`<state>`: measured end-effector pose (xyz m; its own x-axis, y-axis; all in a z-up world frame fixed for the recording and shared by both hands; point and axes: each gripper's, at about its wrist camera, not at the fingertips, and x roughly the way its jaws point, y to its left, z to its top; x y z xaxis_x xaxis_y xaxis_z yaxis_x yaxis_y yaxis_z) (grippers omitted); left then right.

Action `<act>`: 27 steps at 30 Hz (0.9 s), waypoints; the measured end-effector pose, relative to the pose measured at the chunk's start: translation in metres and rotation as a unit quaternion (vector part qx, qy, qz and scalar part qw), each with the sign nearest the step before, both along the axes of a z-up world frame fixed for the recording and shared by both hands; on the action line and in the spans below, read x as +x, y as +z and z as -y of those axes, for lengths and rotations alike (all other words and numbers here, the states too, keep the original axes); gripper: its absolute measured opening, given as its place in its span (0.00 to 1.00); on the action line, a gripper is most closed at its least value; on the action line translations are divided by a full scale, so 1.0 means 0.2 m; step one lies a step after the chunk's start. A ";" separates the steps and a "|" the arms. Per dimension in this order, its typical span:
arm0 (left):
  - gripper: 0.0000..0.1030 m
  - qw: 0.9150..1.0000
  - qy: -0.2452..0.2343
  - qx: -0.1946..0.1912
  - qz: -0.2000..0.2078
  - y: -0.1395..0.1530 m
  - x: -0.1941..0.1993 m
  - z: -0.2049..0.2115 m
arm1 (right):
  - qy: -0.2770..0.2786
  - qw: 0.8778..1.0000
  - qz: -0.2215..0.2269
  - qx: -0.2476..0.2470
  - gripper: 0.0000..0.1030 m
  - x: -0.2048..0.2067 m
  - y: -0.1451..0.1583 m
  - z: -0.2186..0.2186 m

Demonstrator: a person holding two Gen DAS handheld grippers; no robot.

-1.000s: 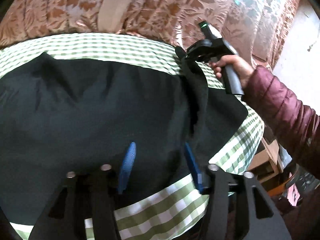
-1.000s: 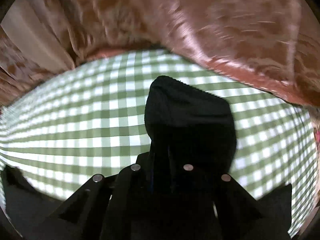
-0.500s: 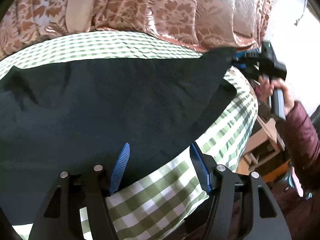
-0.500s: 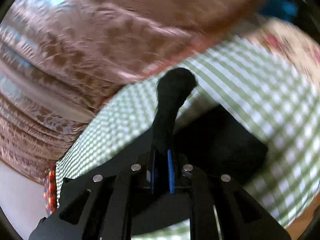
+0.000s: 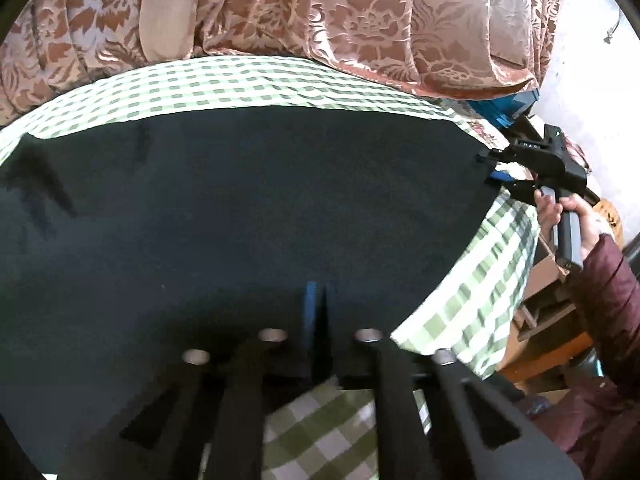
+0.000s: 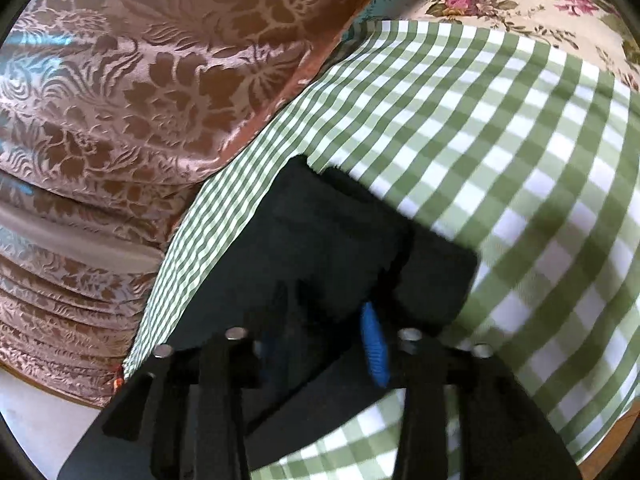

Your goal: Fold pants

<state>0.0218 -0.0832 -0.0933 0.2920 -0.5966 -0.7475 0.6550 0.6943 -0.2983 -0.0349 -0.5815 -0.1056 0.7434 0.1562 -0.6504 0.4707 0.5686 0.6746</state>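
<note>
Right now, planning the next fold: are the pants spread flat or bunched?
Spread flat: the pants lie smooth across the checked cloth.

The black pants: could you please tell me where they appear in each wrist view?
Left wrist: the black pants fill the middle, spread flat.
Right wrist: the pants lie at lower centre, corner pointing up.
Shared landmark: the green checked cloth beneath them.

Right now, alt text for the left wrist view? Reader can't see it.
Dark pants lie spread flat on a green checked cloth, with the left gripper shut on their near edge. At the right edge, the right gripper sits open at the pants' far corner, held by a hand in a maroon sleeve; brown floral curtains hang behind.
</note>
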 end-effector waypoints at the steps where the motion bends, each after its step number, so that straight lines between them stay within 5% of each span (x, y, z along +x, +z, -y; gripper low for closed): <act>1: 0.00 1.000 -0.002 -0.002 -0.001 0.00 0.00 0.00 | 0.000 1.000 -0.006 -0.011 0.13 0.01 0.01 0.00; 9: 0.00 0.998 -0.014 -0.057 -0.010 0.08 0.01 -0.09 | 0.008 0.999 0.029 -0.041 0.06 -0.09 0.23 0.00; 18: 0.00 0.997 -0.042 -0.050 -0.035 0.03 -0.04 -0.08 | -0.009 0.999 -0.036 -0.015 0.06 -0.15 -0.04 0.06; 21: 0.00 0.997 -0.024 -0.052 -0.057 -0.02 -0.01 -0.08 | -0.007 1.000 -0.028 -0.009 0.08 -0.15 -0.05 0.07; 24: 0.00 0.995 -0.012 -0.072 -0.070 0.00 -0.01 -0.10 | -0.006 1.000 -0.013 0.006 0.22 -0.17 -0.03 0.09; 27: 0.00 0.994 -0.011 -0.088 -0.066 0.04 -0.01 -0.13 | -0.022 1.000 -0.003 0.004 0.22 -0.19 0.01 0.13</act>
